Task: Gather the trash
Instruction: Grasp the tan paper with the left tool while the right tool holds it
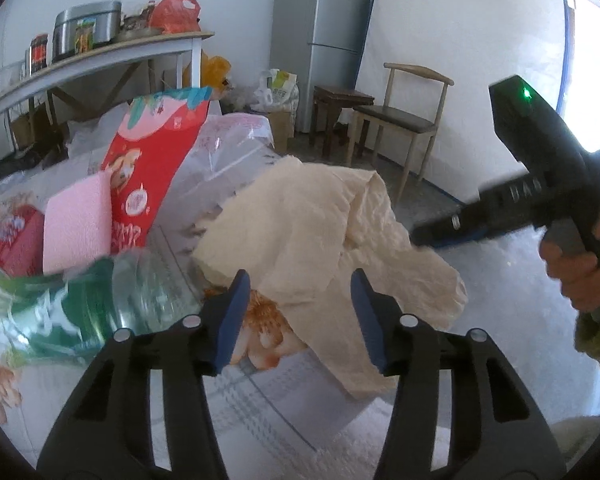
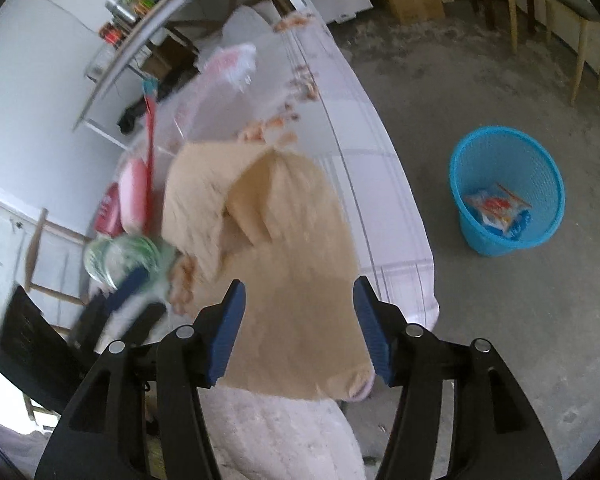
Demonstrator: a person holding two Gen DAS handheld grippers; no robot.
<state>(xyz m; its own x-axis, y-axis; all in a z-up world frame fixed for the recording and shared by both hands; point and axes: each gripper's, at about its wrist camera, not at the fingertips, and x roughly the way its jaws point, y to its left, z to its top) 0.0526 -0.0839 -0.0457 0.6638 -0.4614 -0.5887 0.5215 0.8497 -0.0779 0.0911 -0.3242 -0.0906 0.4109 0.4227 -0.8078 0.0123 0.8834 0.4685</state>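
Currently both your grippers, left (image 1: 298,316) and right (image 2: 300,326), stand about half open, pads straddling a crumpled beige paper (image 1: 320,236) without pressing it. It lies on the bed (image 2: 380,184), long axis running away from you; a blue bin (image 2: 508,196) sits on the floor to the right.

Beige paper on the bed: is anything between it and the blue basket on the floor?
Nothing visible blocks the way. The beige paper lies near the bed edge, and only bare concrete floor separates that edge from the blue basket, which stands open-topped with a few wrappers inside.
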